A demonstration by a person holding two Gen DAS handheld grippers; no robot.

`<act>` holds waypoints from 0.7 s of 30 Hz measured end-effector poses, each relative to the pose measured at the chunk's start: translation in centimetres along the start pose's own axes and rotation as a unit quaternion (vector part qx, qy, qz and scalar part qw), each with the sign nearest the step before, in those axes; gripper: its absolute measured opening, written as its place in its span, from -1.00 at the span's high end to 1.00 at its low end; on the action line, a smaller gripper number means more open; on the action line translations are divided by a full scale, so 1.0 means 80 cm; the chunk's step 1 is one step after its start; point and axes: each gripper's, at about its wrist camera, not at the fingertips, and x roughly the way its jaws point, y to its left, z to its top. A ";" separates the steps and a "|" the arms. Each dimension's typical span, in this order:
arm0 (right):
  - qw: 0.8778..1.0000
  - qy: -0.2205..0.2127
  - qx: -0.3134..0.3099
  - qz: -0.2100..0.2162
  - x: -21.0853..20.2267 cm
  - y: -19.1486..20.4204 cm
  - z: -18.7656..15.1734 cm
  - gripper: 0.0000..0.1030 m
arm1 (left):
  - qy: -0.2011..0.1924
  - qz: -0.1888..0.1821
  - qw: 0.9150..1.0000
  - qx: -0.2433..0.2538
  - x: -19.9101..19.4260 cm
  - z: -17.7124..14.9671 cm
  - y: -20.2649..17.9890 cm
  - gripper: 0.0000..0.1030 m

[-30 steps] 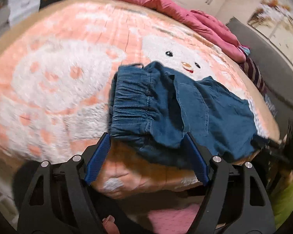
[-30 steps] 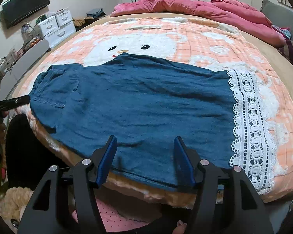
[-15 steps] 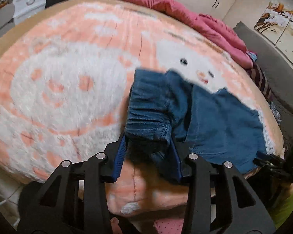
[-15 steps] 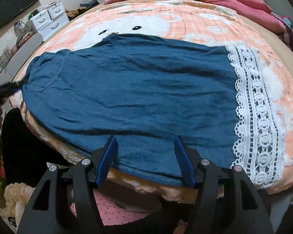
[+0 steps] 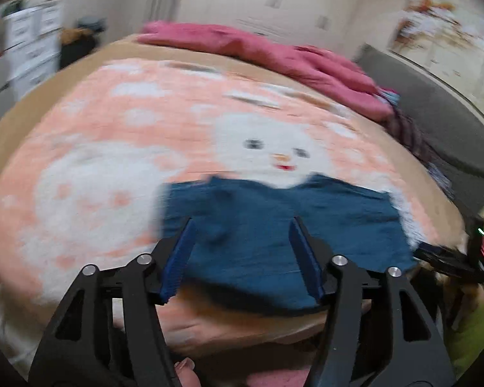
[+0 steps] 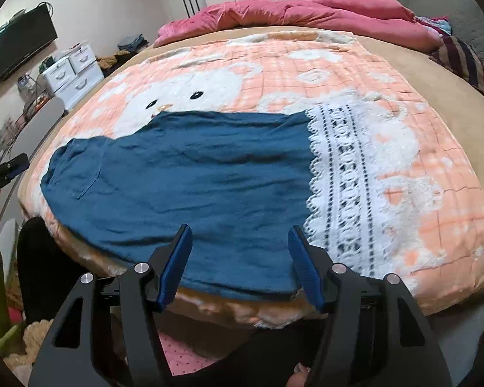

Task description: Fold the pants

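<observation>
Half a second earlier the left gripper (image 5: 242, 254) had pinched the bunched waistband; its jaws had just been opening again, and the waistband had dropped out of them and lay flat. The left view was blurred. The right gripper (image 6: 240, 258) had slid sideways along the bed edge, its jaws spread as before, gripping nothing.

The pants (image 6: 184, 180) were dark blue, spread flat and lightly wrinkled, with a patch pocket near the waist end on the left of the right view and a wide white lace hem (image 6: 342, 187) on the right. They lay across the near part of a peach blanket (image 6: 306, 64) with a white animal face, reaching its front edge.

In both views the cloth lay beyond and below the spread blue pads, apart from them.
</observation>
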 end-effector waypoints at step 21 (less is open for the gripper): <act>0.999 -0.045 0.026 -0.005 -0.019 -0.049 0.039 -0.28 | 0.089 -0.063 0.988 0.108 0.104 -0.001 -0.113 -0.18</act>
